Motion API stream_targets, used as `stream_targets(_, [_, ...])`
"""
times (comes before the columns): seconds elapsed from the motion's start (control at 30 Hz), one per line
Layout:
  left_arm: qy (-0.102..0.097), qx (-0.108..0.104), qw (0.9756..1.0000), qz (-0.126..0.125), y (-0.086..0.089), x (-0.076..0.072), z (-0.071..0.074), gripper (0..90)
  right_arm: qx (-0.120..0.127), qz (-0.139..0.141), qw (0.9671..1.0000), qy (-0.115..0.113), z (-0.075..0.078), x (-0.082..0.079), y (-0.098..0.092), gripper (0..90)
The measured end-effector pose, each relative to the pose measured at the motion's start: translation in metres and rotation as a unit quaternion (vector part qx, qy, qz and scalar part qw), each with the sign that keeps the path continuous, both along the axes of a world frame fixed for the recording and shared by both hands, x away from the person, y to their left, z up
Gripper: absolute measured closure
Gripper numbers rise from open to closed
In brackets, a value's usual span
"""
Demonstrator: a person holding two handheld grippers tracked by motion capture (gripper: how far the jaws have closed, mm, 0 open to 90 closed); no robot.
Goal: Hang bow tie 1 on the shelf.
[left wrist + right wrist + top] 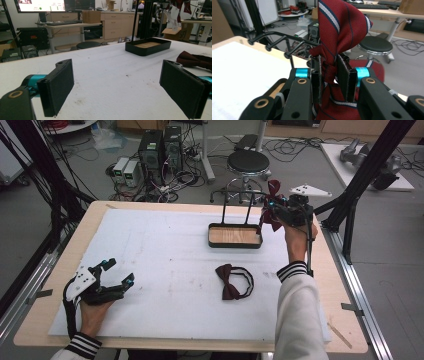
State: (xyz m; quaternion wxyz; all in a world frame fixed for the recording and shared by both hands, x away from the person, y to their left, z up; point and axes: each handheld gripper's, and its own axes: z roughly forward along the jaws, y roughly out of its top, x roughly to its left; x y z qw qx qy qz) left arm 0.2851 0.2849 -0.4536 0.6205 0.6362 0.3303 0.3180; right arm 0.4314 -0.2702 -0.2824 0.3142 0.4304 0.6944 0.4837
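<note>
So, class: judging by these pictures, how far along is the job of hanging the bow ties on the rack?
Done: nothing hangs on the rack yet; its hooks are bare. In hand: the right claw is shut on the striped red bow tie, held up beside the hooks. Left: hooking that tie, then the dark bow tie lying on the white mat. The left claw rests open.

The right gripper (272, 210) holds a red striped bow tie (272, 200) beside the black rack (235, 236). A second bow tie (234, 281) lies flat on the worktop (150, 250). The left gripper (119, 272) rests open.
</note>
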Motion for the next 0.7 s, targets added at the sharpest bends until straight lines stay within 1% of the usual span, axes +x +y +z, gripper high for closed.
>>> stream_targets(0.07, [0.000, 0.000, 1.0000, 0.000, 0.000, 0.000, 0.000, 12.5, -0.001, -0.001, 1.0000, -0.002, -0.001, 0.002, 0.000, 74.7])
stream_targets(0.1, [0.000, 0.000, 1.0000, 0.000, 0.000, 0.000, 0.000, 12.6, 0.001, -0.003, 1.0000, 0.005, -0.004, 0.005, -0.001, 74.7])
stream_targets(0.23, [0.000, 0.001, 1.0000, -0.001, 0.000, 0.000, 0.000, 12.6, -0.001, -0.009, 0.9999, 0.007, -0.009, 0.012, -0.004, 74.7])
stream_targets(0.3, [0.000, 0.000, 1.0000, 0.000, 0.000, 0.000, 0.000, 12.6, 0.008, -0.012, 0.9999, 0.010, -0.011, 0.015, -0.006, 74.7])
stream_targets(0.4, [0.000, 0.000, 1.0000, 0.000, 0.000, 0.000, 0.000, 12.6, 0.012, -0.015, 0.9998, 0.012, -0.015, 0.019, -0.010, 74.7])
stream_targets(0.5, [0.000, 0.000, 1.0000, 0.000, 0.000, 0.000, 0.000, 12.5, 0.010, -0.018, 0.9997, 0.010, -0.016, 0.020, -0.011, 74.7])
stream_targets(0.57, [0.000, 0.001, 1.0000, 0.000, 0.000, 0.000, 0.000, 12.6, 0.013, -0.020, 0.9997, 0.010, -0.017, 0.022, -0.014, 74.7])
stream_targets(0.7, [0.000, 0.003, 1.0000, 0.000, 0.000, 0.000, 0.000, 12.6, 0.013, -0.026, 0.9995, 0.014, -0.020, 0.025, -0.019, 74.6])
